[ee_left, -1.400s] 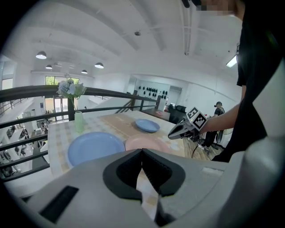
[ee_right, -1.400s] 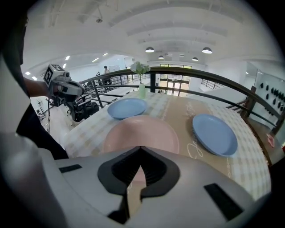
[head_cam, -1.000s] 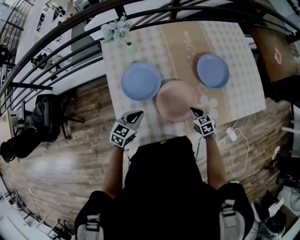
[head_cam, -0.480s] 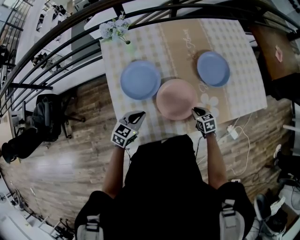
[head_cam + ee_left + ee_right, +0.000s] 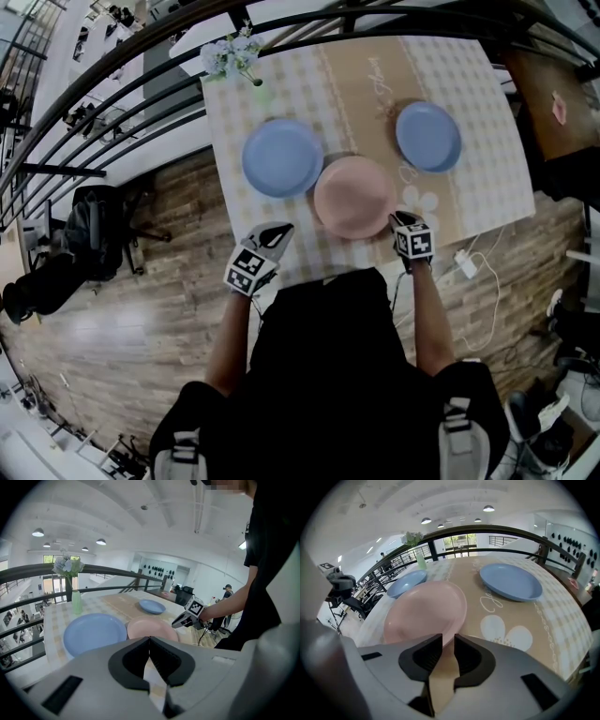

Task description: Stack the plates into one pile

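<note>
3 plates lie separately on the bench (image 5: 492,183), which carries a checked cloth with a tan runner (image 5: 361,84) down its middle. The left blue plate (image 5: 281,157) sits on the checked part toward the bench's left edge. The pink plate (image 5: 353,196) lies on the runner close to the near edge, its rim just beside the left blue plate's; whether the 2 touch cannot be told. The right blue plate (image 5: 427,136) rests farther back, on the runner's right border and well apart from the pink one. A green vase (image 5: 260,92) with pale flowers stands at the far left corner.

The left claw (image 5: 149,641) hangs over the near edge, short of the left blue plate, its jaws together with nothing between them.

The right claw (image 5: 448,641) points steeply down at the near edge, beside the pink plate's near right rim. Its jaws have just been opening and stand a narrow slit apart. The pink plate's rim lies right at the mouth of that slit, and the pads do not press on it; through the gap only runner and a sliver of pink show.
</note>
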Tool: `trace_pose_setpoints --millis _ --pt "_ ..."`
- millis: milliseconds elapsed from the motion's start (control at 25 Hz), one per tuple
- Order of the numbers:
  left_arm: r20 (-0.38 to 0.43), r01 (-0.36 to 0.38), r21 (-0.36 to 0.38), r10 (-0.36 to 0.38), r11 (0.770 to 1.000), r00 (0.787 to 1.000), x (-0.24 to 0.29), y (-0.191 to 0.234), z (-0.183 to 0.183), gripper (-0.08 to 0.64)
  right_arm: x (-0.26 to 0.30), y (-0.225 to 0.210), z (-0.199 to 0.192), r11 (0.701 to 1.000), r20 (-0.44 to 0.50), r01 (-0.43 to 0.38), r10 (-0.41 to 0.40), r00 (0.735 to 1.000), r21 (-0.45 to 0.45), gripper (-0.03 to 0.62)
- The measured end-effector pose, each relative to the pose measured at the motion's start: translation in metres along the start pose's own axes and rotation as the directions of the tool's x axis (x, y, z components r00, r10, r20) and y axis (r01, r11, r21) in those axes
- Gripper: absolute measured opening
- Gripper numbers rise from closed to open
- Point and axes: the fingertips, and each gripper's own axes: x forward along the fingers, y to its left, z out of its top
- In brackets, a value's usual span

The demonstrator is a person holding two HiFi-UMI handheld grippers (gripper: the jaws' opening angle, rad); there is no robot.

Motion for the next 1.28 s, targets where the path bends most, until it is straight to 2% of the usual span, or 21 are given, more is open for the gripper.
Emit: trace_pose_setpoints --millis 200,800,1080,1280 --pt "0.000 -0.005 0.000 0.005 1.000 1.000 -0.002 0.002 0.000 0.003 0.004 -0.007 -0.001 0.996 -0.015 0.005 -0.004 1.000 0.089 0.083" --pt "-0.007 -0.007 0.011 0.007 1.000 1.000 -0.005 -0.006 -0.002 0.003 0.024 -0.011 -0.004 0.969 -0.085 0.002 0.019 0.996 0.249 0.075" --pt "-0.001 -0.006 0.011 0.006 1.000 1.000 -0.008 -0.007 -0.003 0.003 0.028 -0.013 -0.006 0.914 -0.120 -0.018 0.073 0.990 0.405 0.055" --pt "0.004 -0.006 0.008 0.005 1.000 1.000 -0.010 -0.009 -0.005 0.003 0.031 -0.016 -0.008 0.845 -0.103 -0.026 0.096 0.990 0.535 0.032"
